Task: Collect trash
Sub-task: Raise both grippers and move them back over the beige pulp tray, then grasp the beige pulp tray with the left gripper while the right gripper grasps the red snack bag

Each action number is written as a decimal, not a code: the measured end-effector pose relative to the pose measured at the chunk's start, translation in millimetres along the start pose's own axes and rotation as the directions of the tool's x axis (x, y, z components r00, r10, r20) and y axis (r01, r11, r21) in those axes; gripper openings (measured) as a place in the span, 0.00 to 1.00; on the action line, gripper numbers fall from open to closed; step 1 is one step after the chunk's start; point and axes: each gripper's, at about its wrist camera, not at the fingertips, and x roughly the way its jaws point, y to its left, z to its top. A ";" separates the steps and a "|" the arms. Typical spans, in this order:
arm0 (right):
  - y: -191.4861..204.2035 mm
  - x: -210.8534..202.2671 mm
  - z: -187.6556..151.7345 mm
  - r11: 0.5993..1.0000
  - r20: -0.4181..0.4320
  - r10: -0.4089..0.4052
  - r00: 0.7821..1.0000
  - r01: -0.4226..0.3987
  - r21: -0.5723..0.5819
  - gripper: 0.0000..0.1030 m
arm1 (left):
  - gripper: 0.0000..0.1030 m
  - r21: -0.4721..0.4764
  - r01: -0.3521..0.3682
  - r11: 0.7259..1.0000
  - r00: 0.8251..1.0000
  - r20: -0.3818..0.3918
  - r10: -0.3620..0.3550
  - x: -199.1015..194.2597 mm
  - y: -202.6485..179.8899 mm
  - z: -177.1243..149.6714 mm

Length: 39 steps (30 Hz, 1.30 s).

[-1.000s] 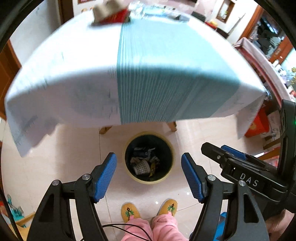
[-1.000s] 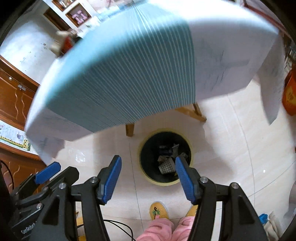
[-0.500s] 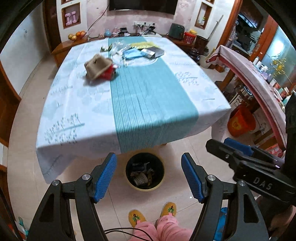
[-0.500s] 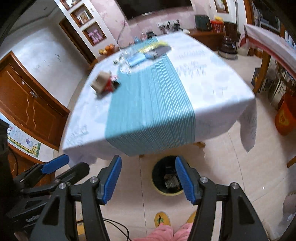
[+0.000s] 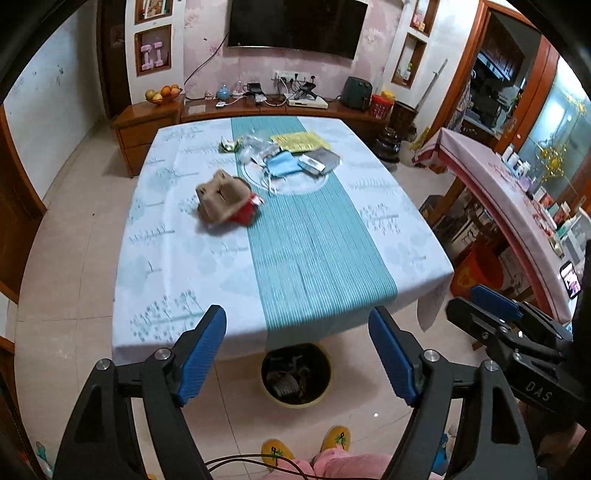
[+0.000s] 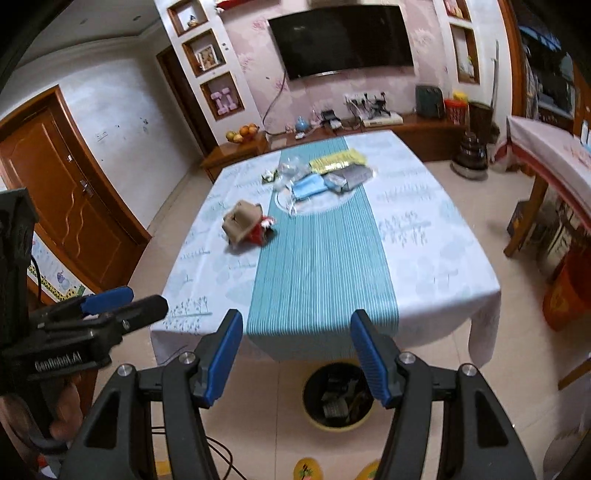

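My left gripper [image 5: 297, 350] has its jaws wide and empty; they have just been opening further, with nothing between them. My right gripper [image 6: 295, 356] is also spread wide and holds nothing. A second ago both cameras looked almost straight down at the bin [image 5: 295, 374] and the table edge filled the top of the frame; now both views have risen, and the whole table [image 5: 173, 258] is in sight, with the bin small at the bottom centre, partly under the table's near edge and already holding scraps. I read that as one drop finished and the next pick about to start.

The remaining trash sits on the cloth in the upper middle of the frame: a crumpled brown and red carton [image 5: 225, 203] left of the teal stripe, and beyond it a cluster with a blue face mask [image 5: 282, 164], clear wrappers and a yellow packet [image 5: 299, 142]. Behind the table are a sideboard and a wall television [image 5: 293, 26]; a second covered table stands at the right.
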 end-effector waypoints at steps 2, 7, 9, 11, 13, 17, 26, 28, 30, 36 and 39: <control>2.3 0.9 7.3 1.000 0.012 -0.003 1.000 0.003 -0.006 0.59 | 0.76 -0.008 -0.004 1.000 1.000 -0.002 0.004 3.2 9.1 10.1; 6.3 9.2 35.4 1.000 0.047 -0.007 0.999 0.008 -0.012 0.59 | 0.76 0.003 -0.020 1.000 1.000 -0.009 0.020 13.9 25.7 34.0; 6.5 16.8 49.1 1.000 0.052 0.006 0.999 -0.006 -0.010 0.59 | 0.76 0.008 -0.036 0.999 0.999 -0.015 0.036 21.1 32.7 45.0; 7.2 27.9 64.2 1.000 0.047 0.023 0.999 -0.022 -0.018 0.59 | 0.80 -0.006 -0.056 0.998 0.998 -0.031 0.056 32.5 42.5 59.1; 7.3 39.6 77.3 0.999 0.039 0.040 0.998 -0.039 -0.036 0.59 | 0.83 -0.032 -0.077 0.997 0.997 -0.034 0.076 41.7 50.8 70.7; 6.2 71.7 103.6 0.992 0.003 0.091 0.996 -0.091 -0.086 0.59 | 0.87 -0.069 -0.121 0.990 0.991 -0.062 0.117 66.3 65.6 95.6; -1.8 146.3 139.3 0.969 -0.137 0.168 0.976 -0.190 -0.160 0.59 | 0.87 -0.043 -0.205 0.978 0.970 -0.146 0.197 118.5 72.8 132.4; -2.4 161.6 140.1 0.966 -0.167 0.167 0.972 -0.196 -0.169 0.59 | 0.87 -0.019 -0.210 0.977 0.964 -0.171 0.204 129.7 74.8 137.4; -3.2 177.4 139.6 0.968 -0.195 0.160 0.968 -0.193 -0.162 0.59 | 0.87 0.004 -0.199 0.980 0.963 -0.186 0.196 140.9 78.6 142.1; -0.1 216.1 137.4 0.983 -0.253 0.132 0.958 -0.160 -0.095 0.59 | 0.87 0.098 -0.124 0.987 0.951 -0.272 0.146 188.7 100.3 160.5; 5.2 228.7 138.0 0.992 -0.257 0.101 0.961 -0.118 -0.054 0.59 | 0.87 0.148 -0.060 0.987 0.945 -0.310 0.104 209.2 110.3 170.6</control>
